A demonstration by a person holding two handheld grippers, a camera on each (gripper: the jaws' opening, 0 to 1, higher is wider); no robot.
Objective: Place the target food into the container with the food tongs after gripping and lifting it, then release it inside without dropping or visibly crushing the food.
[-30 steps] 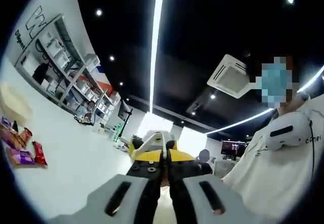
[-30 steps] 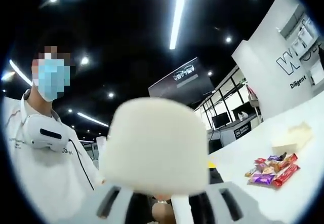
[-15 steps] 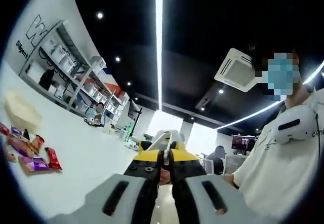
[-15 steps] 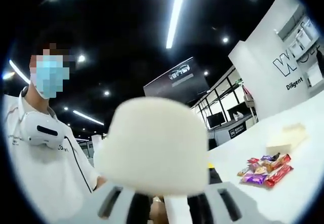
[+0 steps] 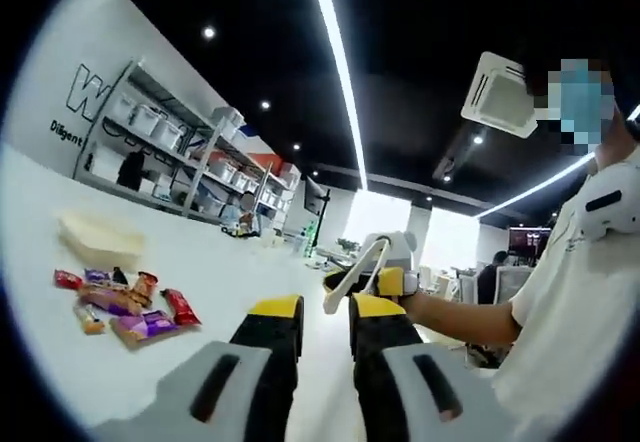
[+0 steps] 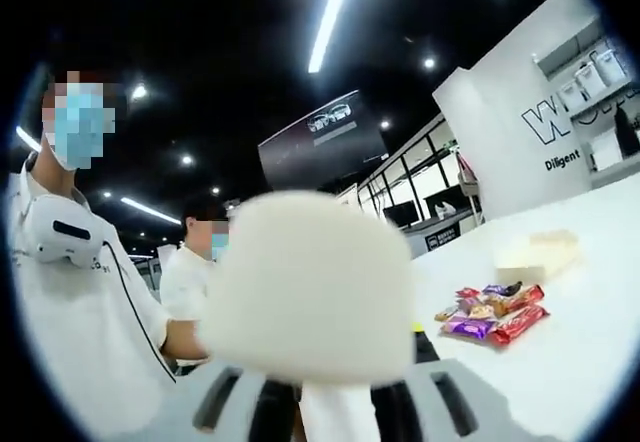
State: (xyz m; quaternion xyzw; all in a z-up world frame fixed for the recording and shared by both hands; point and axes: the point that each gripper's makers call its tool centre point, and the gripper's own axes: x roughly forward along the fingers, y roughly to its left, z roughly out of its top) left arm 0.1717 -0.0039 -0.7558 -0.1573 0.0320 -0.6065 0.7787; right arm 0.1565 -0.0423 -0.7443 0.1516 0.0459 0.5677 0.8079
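The left claw [image 5: 325,337] rises from the bottom of the left gripper view with its yellow-tipped jaws standing slightly apart, nothing between them, released and touching nothing. Just beyond its tips, a little right of centre, the right claw [image 5: 392,282] comes into that view, clenched on the handle end of the white food tongs [image 5: 352,272], whose two arms reach out toward the lower left; a person's forearm runs off from it to the right, toward a white shirt [image 5: 570,322] at the right edge. In the right gripper view the tongs [image 6: 310,287] sit so close to the lens that they show as a big pale blur over the middle, gripped between that claw's jaws [image 6: 325,412] at the bottom. The food is a small heap of wrapped snacks [image 5: 125,307] in red, purple and orange, lying on the white worktop [image 5: 230,292] at the lower left of the left gripper view, and at the right of centre in the right gripper view [image 6: 485,312]. Just behind the heap sits a pale, shallow container [image 5: 98,237], near it but apart; in the right gripper view it is the cream box [image 6: 535,252] toward the right edge. The tongs are well apart from both.
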